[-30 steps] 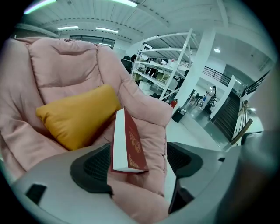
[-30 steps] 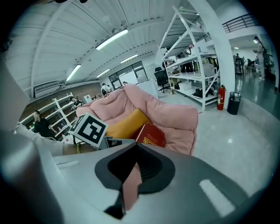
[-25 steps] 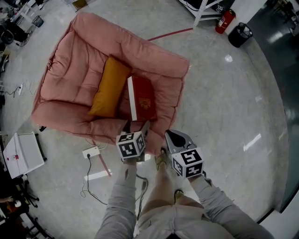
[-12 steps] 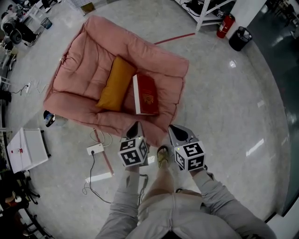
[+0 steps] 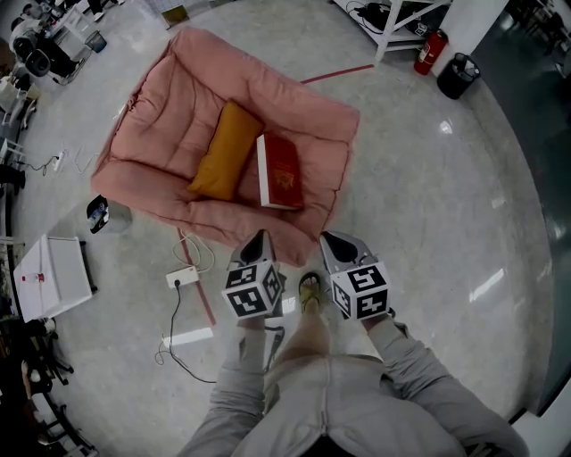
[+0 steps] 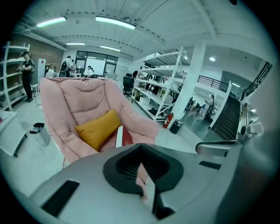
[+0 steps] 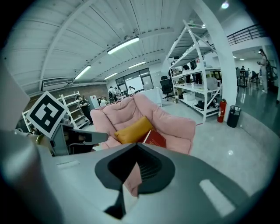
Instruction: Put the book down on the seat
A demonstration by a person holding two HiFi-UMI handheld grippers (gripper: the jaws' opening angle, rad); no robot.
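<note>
The red book (image 5: 284, 170) lies flat on the pink padded seat (image 5: 169, 116), its white page edge against a yellow cushion (image 5: 223, 152). Both grippers hang over the floor in front of the seat, well short of the book. My left gripper (image 5: 258, 241) is shut with nothing in it, and so is my right gripper (image 5: 334, 243) beside it. The left gripper view looks past the left gripper (image 6: 142, 173) to the book (image 6: 127, 138) and cushion (image 6: 98, 128). Beyond the right gripper (image 7: 131, 175), the right gripper view shows the book (image 7: 155, 138) on the seat (image 7: 173, 122).
A white power strip (image 5: 181, 277) with a black cable lies on the floor left of the grippers, and a white box (image 5: 49, 277) further left. A fire extinguisher (image 5: 431, 37), a black bin (image 5: 458, 64) and white shelving (image 5: 393, 18) stand beyond the seat. The person's foot (image 5: 310, 294) shows between the grippers.
The left gripper, open at the book's near edge a second ago, has shut and drawn back. Both grippers now sit farther from the seat; the book stays on it.
</note>
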